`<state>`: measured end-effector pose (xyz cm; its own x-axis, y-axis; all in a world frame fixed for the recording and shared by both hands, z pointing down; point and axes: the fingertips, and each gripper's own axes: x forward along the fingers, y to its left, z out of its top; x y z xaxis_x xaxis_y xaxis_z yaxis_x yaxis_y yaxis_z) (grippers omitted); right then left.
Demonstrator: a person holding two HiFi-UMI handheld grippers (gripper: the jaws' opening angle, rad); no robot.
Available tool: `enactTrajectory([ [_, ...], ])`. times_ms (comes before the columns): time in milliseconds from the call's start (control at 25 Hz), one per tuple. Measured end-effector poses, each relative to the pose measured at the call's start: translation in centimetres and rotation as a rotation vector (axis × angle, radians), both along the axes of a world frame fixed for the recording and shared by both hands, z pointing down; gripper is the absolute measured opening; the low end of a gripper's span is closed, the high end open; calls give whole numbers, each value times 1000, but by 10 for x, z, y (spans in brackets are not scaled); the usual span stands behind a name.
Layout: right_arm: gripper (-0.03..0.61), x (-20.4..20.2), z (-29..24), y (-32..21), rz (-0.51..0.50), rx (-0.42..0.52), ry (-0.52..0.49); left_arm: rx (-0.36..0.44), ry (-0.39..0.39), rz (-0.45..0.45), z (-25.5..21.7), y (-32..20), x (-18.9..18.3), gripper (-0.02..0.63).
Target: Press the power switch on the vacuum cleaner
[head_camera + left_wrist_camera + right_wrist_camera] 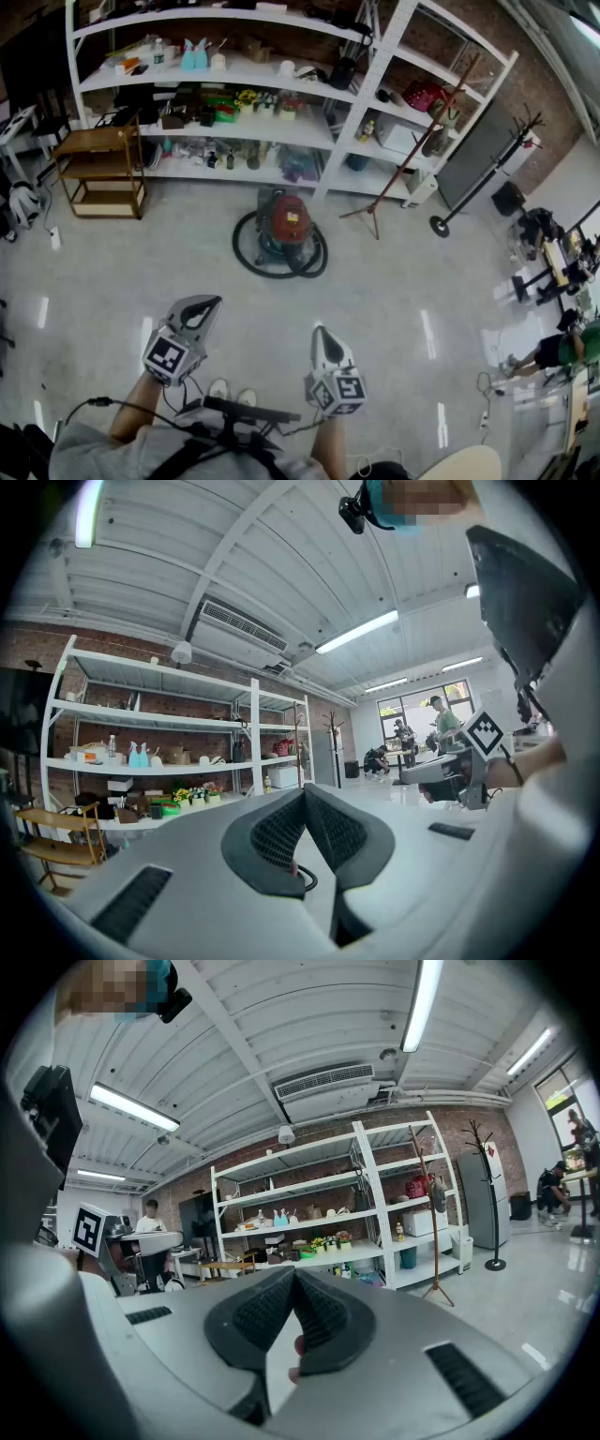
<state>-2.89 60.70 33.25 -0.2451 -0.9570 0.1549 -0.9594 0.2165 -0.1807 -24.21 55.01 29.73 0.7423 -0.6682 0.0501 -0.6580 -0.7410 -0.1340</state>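
Red vacuum (289,221) sits mid-frame on the floor (122,272), well apart from our left gripper (208,304) and right gripper (320,332) at lower centre, both closed on nothing.

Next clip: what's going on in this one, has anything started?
A person stands on the open floor with a gripper in each hand, held low and close to the body. The left gripper and the right gripper are both shut and empty. The red vacuum cleaner sits on the floor ahead, in front of the white shelving, with its hose coiled round it. Neither gripper is near it, so the power switch has not yet been pressed.
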Motion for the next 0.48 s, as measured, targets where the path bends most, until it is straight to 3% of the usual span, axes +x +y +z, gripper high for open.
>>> enactTrajectory([
  [480,2,11,1,0,10,4,-18,-1,-13,1,3,0,10,6],
])
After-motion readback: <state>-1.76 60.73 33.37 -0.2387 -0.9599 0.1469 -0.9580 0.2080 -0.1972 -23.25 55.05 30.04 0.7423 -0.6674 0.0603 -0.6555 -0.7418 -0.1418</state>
